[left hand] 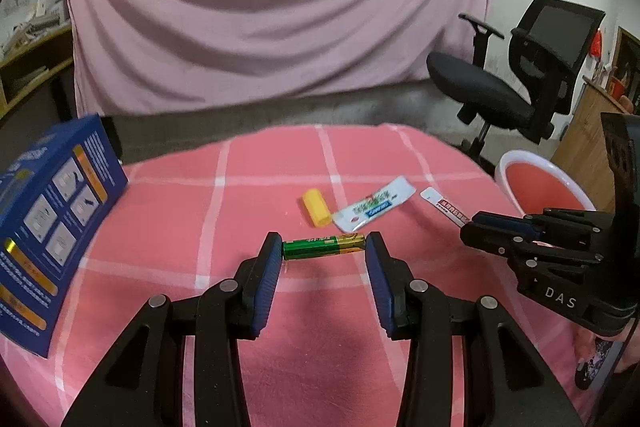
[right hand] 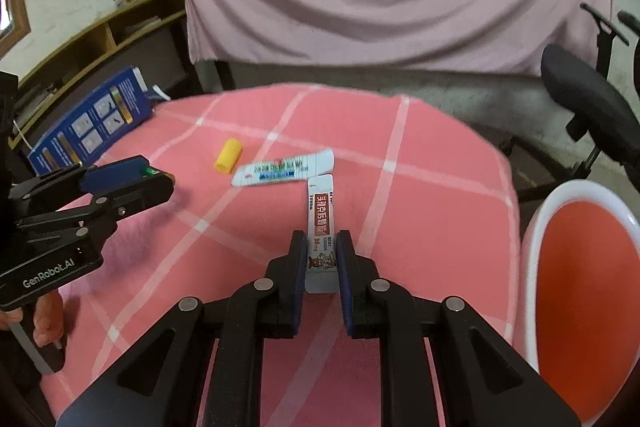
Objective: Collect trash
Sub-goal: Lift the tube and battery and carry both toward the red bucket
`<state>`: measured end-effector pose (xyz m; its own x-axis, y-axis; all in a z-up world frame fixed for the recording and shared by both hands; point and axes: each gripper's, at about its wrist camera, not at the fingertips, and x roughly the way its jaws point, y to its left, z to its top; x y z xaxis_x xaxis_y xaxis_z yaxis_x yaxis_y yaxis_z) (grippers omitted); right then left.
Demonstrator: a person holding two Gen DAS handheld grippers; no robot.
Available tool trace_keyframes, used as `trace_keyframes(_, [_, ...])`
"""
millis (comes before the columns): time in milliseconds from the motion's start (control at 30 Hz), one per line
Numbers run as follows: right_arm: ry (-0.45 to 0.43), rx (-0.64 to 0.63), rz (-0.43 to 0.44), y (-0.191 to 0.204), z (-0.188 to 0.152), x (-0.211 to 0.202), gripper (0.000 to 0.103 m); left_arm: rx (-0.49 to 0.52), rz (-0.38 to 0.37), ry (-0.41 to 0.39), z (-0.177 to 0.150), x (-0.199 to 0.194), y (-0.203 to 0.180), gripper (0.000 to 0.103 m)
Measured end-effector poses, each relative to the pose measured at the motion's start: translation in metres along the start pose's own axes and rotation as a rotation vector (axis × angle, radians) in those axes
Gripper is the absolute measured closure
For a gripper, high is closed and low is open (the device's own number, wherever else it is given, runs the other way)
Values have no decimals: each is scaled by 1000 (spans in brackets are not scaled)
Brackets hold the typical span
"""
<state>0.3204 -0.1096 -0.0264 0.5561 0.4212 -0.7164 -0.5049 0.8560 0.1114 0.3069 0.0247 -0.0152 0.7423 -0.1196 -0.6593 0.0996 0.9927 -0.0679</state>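
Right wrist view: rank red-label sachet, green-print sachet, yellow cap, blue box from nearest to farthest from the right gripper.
1. Red-label sachet: clamped in the right gripper.
2. Green-print sachet: just beyond, slightly left.
3. Yellow cap: farther left.
4. Blue box: far left edge of the pink checked cloth.

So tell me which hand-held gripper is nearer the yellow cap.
Left. The left hand-held gripper, clamping the green battery, sits just in front of the yellow cap. The right hand-held gripper, gripping the red-labelled sachet, is further off, beyond the white wrapper.
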Motion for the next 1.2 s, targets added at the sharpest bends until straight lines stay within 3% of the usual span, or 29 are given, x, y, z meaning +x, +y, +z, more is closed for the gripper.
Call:
trace_keyframes(267, [-240,-45,-30,10,-6,-42,90,6,15,-211,-3,-30,-8,66])
trace_keyframes(467, [-412,-58,-100,14,-12,-69,90,36,34,-380,-12,-54,-21,66])
trace_keyframes(700, [-609,-74,-208,15,-16,-99,90,13,25,-483,-20,-77,-35,66])
trace_keyframes(933, [-768,-41,-297,0,-24,-137,90,59,3,-614,-9,-102,-68,66])
trace_keyframes(1200, [-876,26,-396,-27,-38,-175,90,94,-62,-707,3,-121,-114,66])
